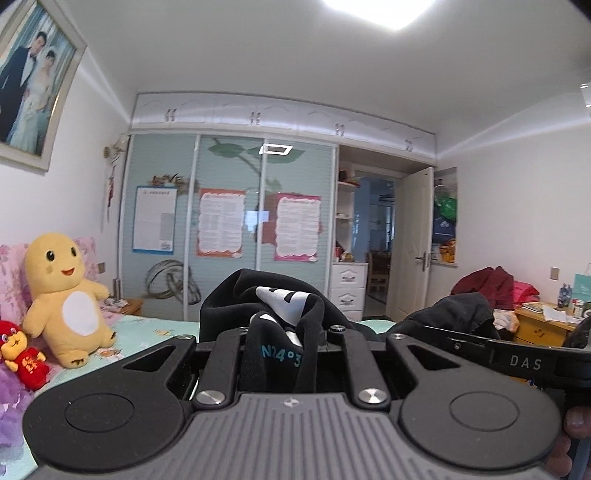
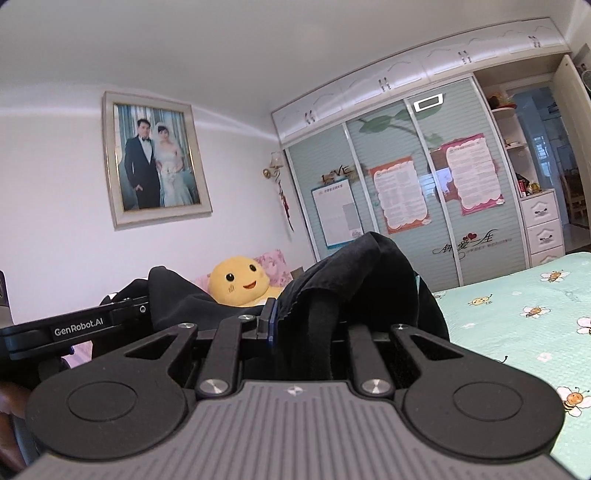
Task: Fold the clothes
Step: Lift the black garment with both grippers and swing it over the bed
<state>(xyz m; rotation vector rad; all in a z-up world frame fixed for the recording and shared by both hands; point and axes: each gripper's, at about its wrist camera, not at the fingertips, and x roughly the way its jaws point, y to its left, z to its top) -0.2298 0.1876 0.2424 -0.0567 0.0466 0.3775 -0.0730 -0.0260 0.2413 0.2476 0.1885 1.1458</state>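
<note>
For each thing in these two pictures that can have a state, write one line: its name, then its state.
Black garment: bunched, lifted off the bed, gripped by both grippers.
Left gripper: shut on the garment.
Right gripper: shut on the garment.
Room door: open.
Wardrobe sliding doors: closed.
Yellow plush toy: upright on the bed.

White-walled bedroom — sliding-door wardrobe, framed photo, bee-print bed, bright ceiling light.

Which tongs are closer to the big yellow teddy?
Left. The left tongs sit on the teddy's side; the right tongs are farther off.
</note>
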